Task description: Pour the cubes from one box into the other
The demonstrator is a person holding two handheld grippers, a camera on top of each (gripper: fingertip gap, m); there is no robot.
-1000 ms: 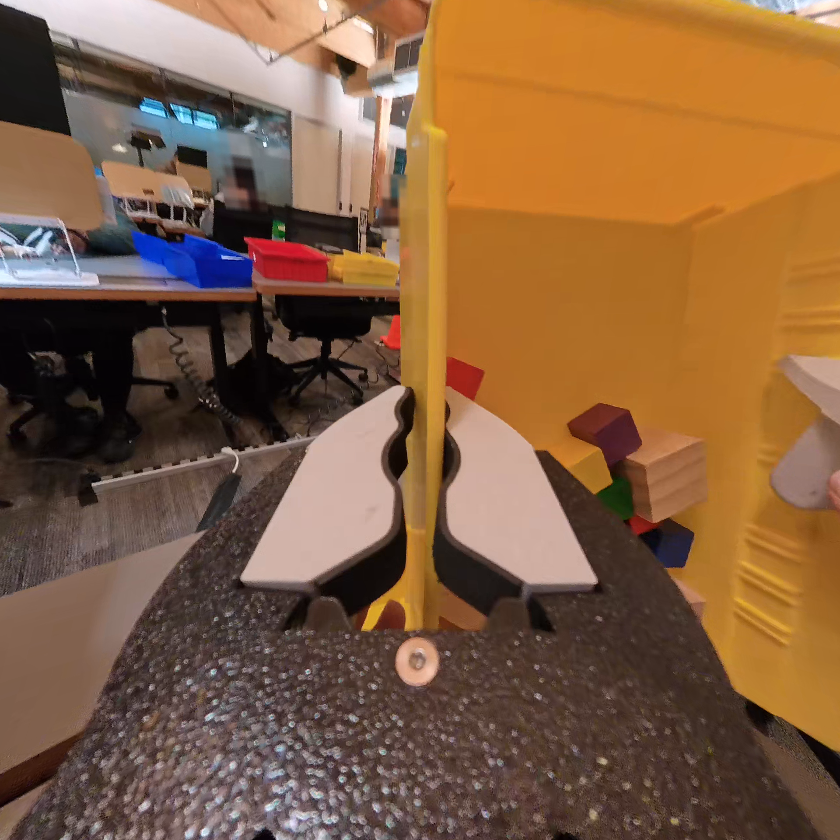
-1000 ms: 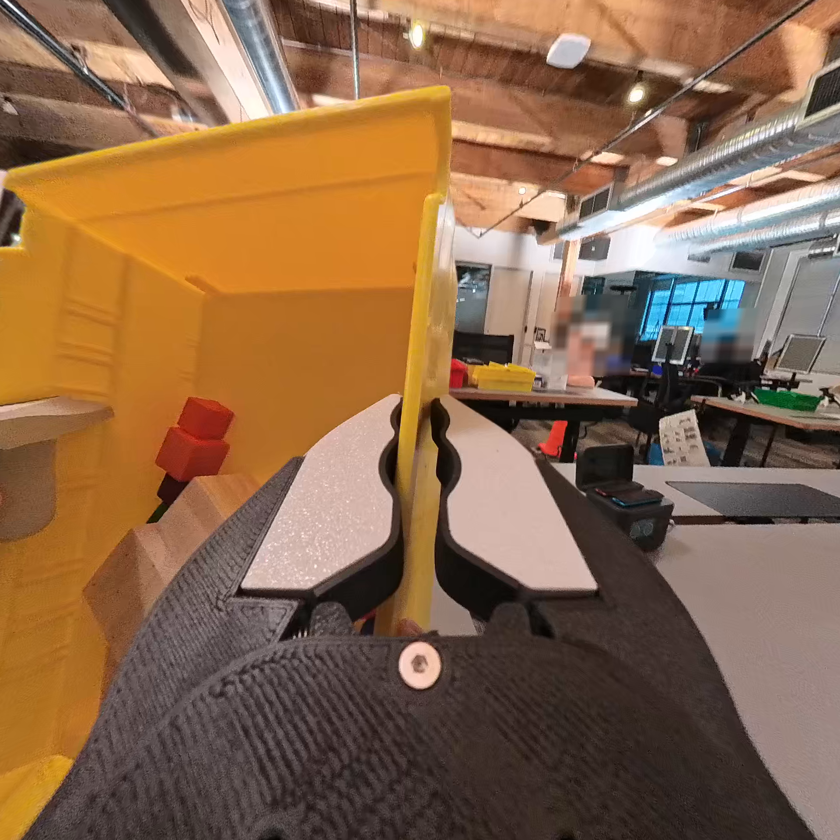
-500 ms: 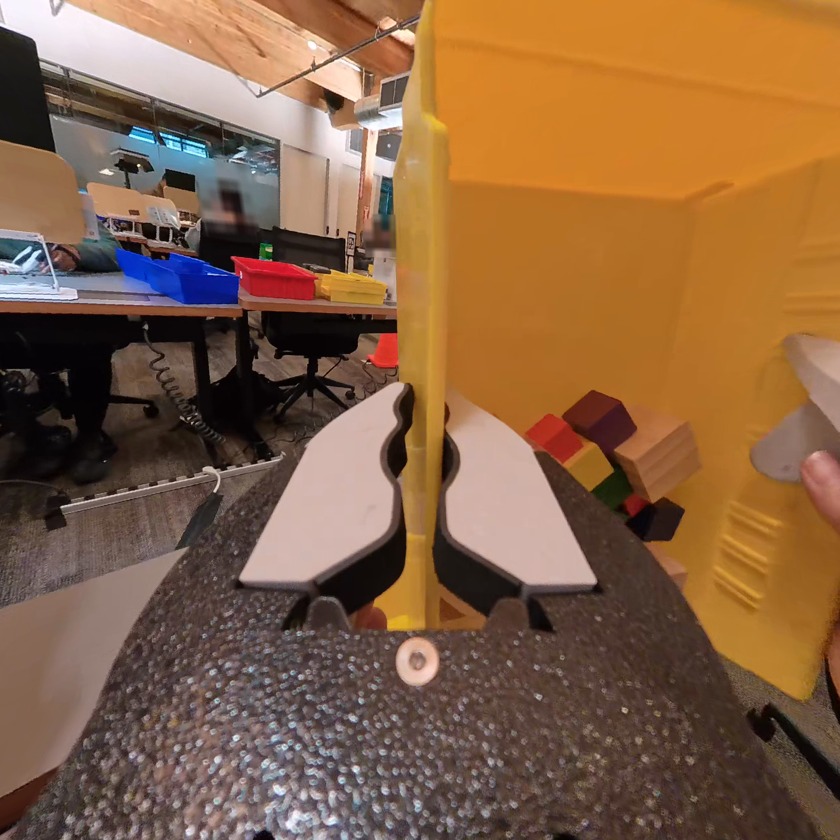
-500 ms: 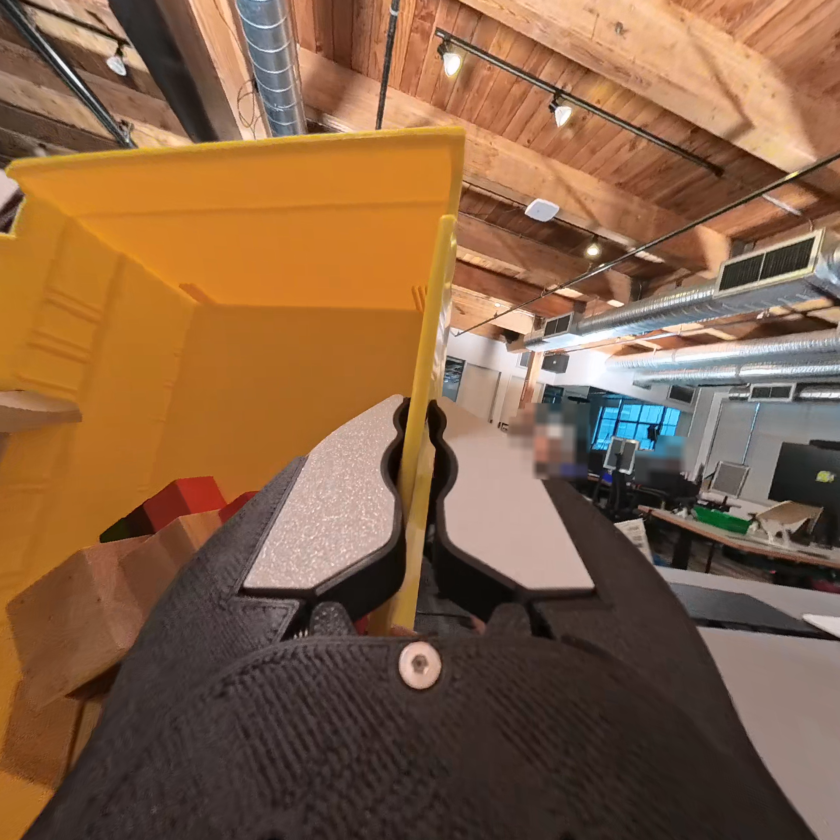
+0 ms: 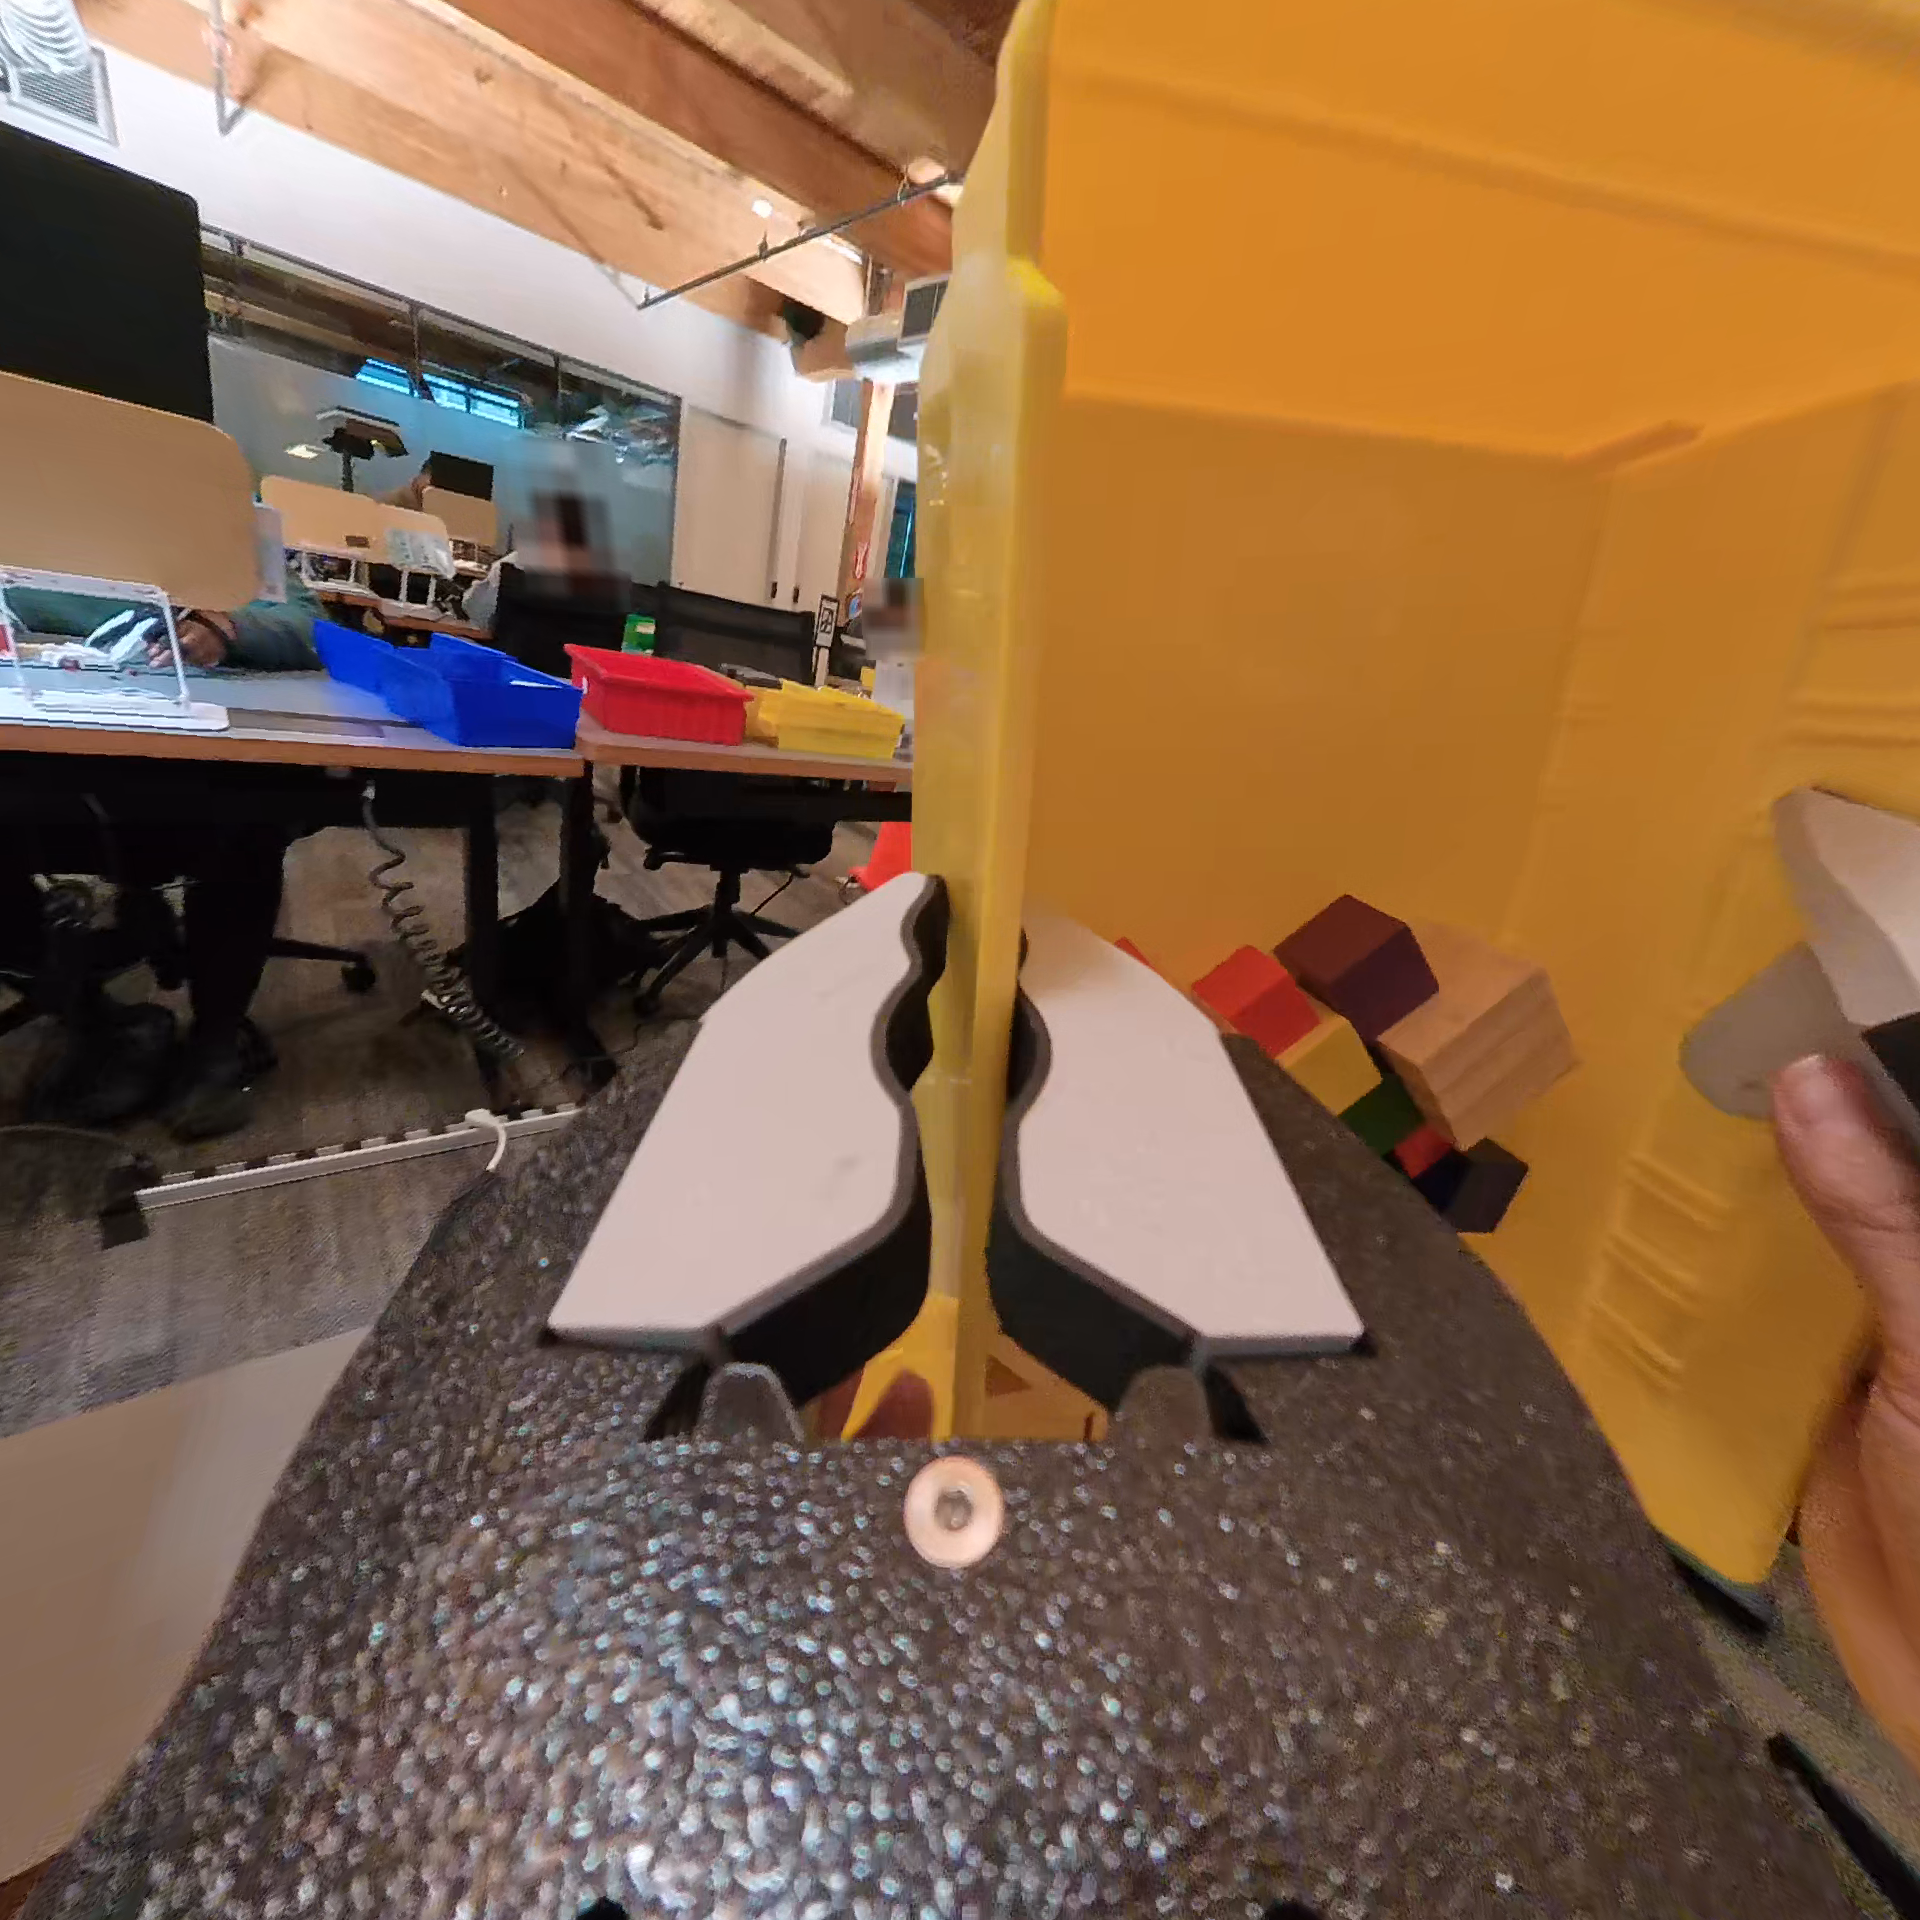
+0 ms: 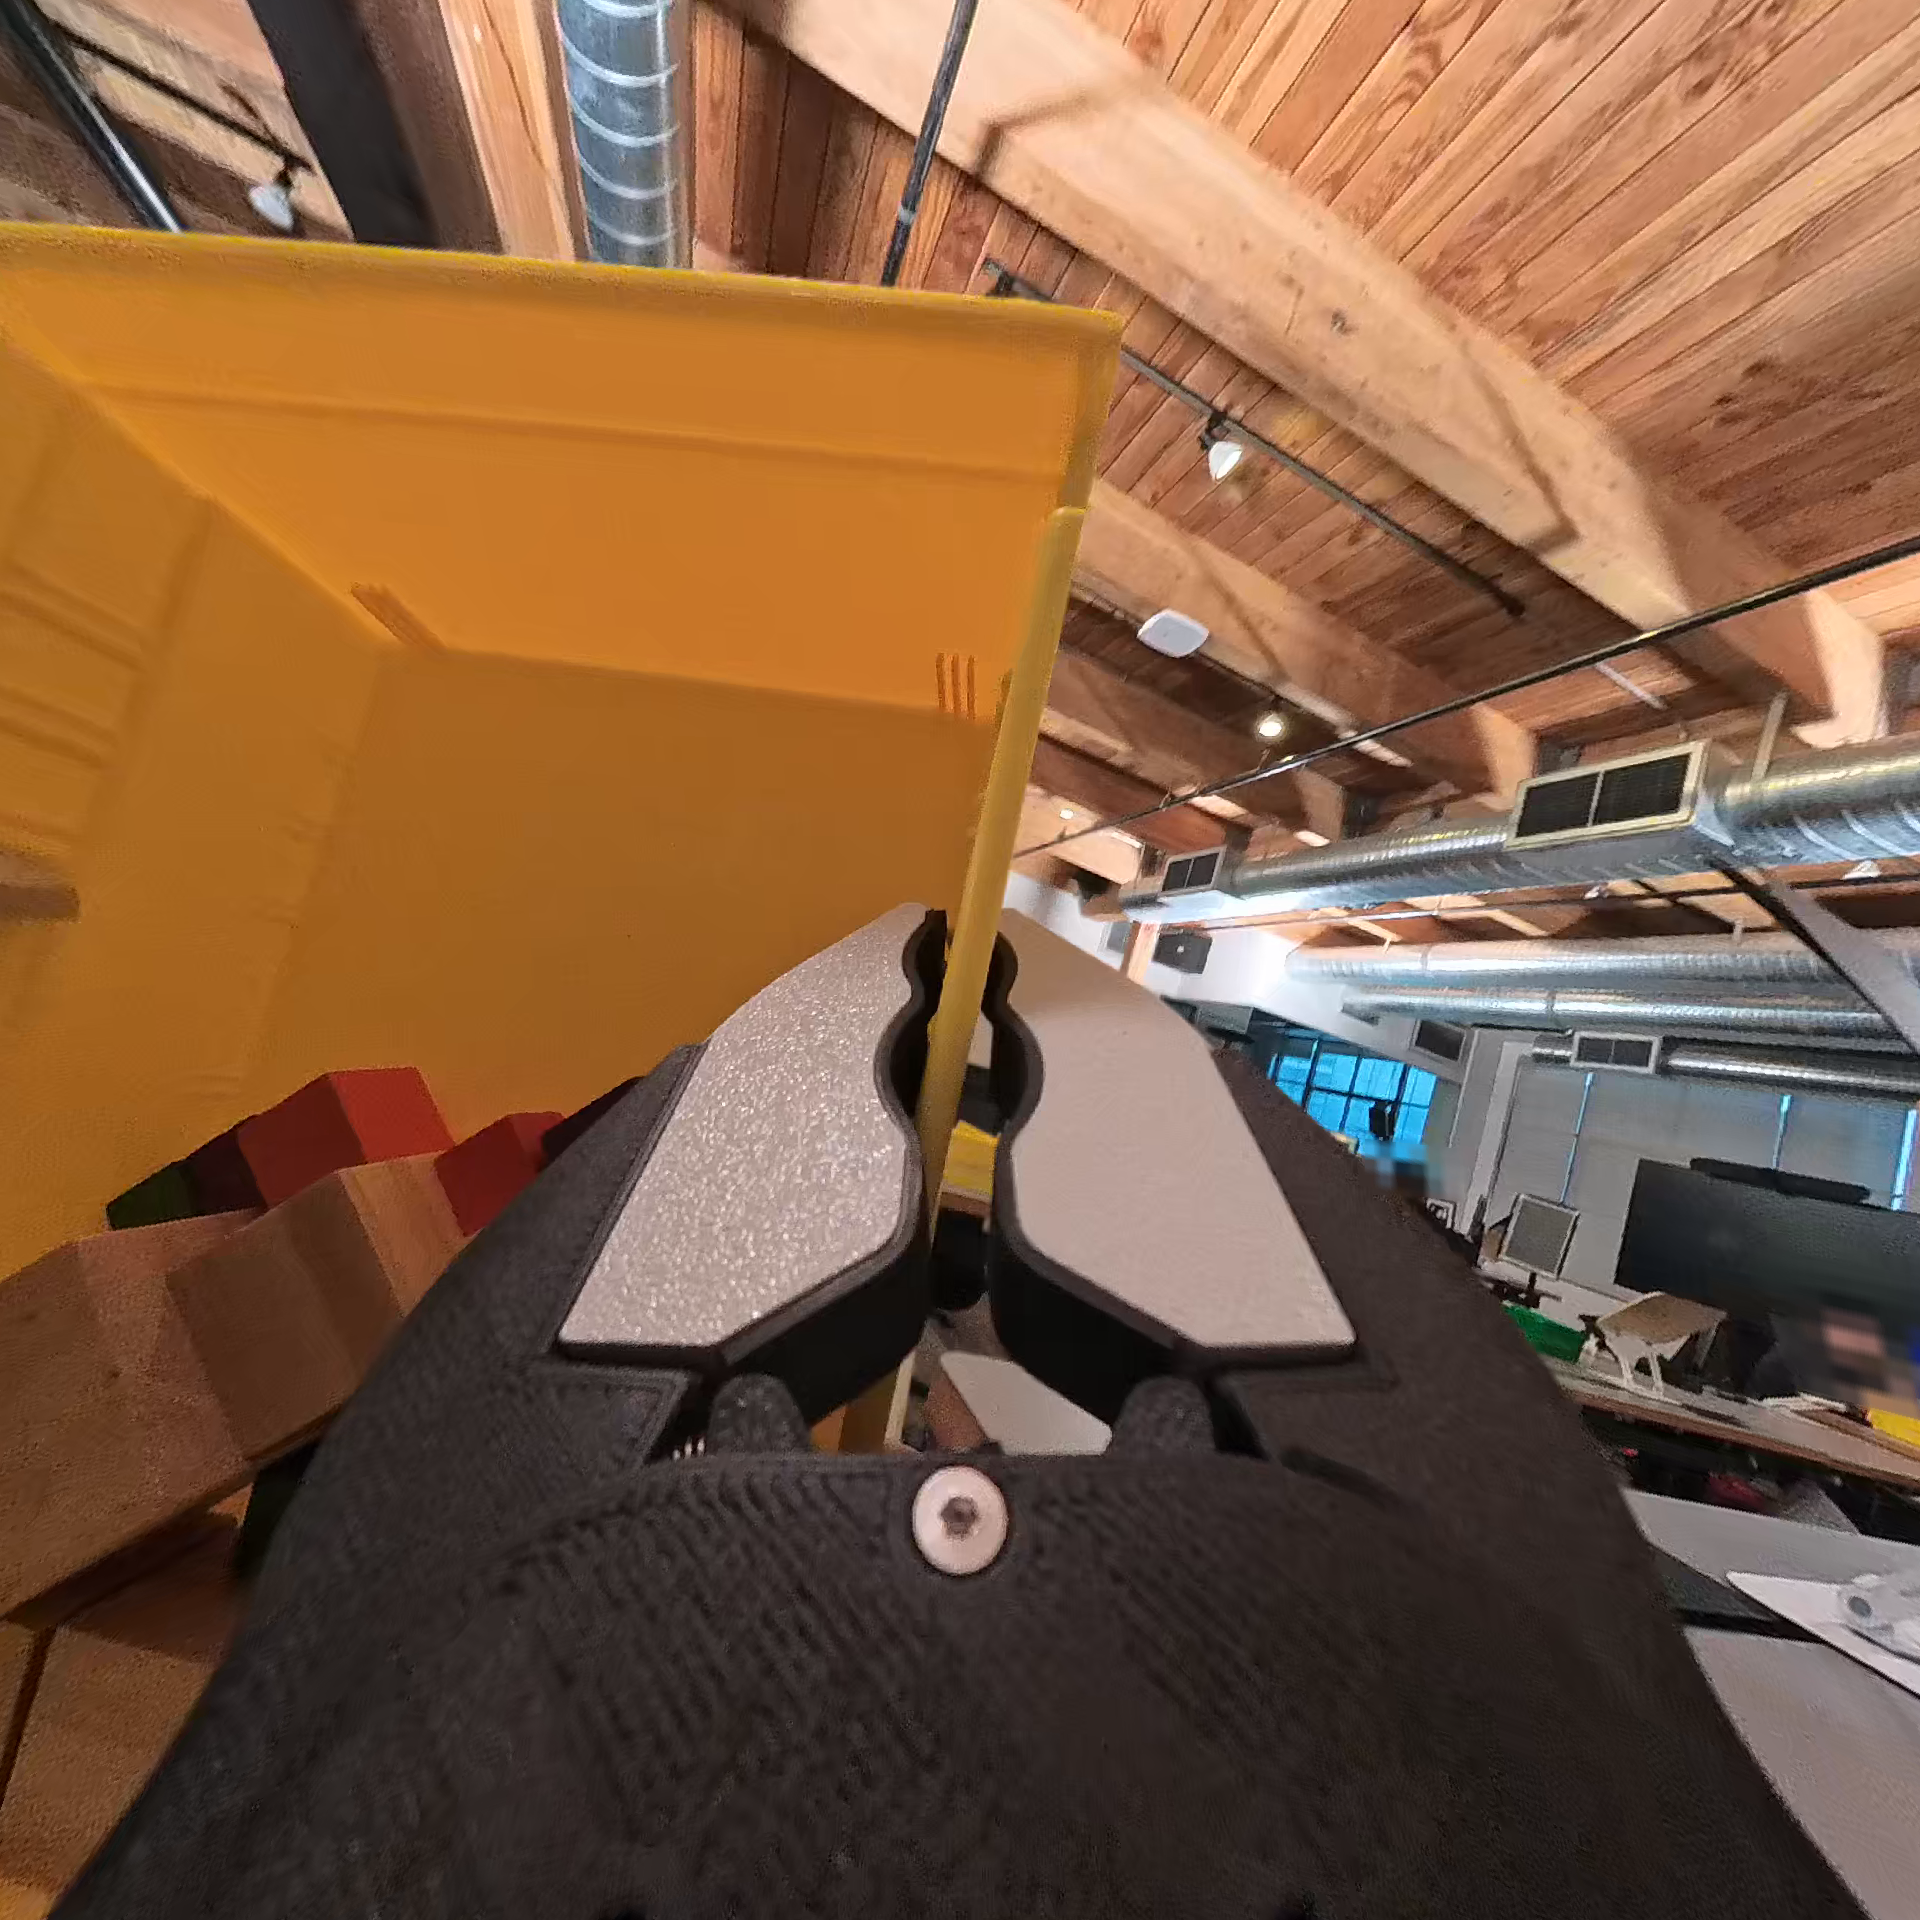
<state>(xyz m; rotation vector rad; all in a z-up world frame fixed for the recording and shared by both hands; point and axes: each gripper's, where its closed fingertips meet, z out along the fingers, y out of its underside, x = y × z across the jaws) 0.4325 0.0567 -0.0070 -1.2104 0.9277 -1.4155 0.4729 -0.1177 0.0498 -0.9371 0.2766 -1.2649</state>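
Note:
A yellow box (image 5: 1351, 644) is held in the air, tipped steeply. My left gripper (image 5: 971, 914) is shut on its left wall. My right gripper (image 6: 961, 935) is shut on its right wall (image 6: 1023, 790). Several cubes (image 5: 1361, 1023) in red, purple, yellow, green, dark blue and plain wood are heaped in the box's low corner. In the right wrist view the wooden cubes (image 6: 218, 1320) and red cubes (image 6: 343, 1122) lie close to the camera at lower left. The right gripper's finger (image 5: 1860, 935) shows at the right edge of the left wrist view, with a hand (image 5: 1860, 1299). The other box is out of view.
Behind on the left stands a desk (image 5: 312, 743) with blue bins (image 5: 457, 686), a red bin (image 5: 660, 691) and a yellow bin (image 5: 826, 717), and office chairs (image 5: 727, 831) beneath. The grey table (image 6: 1818, 1725) shows at the right. Wooden ceiling beams and ducts (image 6: 1455, 852) are overhead.
Both grippers have tipped the box further up; the right wrist view now looks at the ceiling. The cubes have slid together toward the low side of the box.

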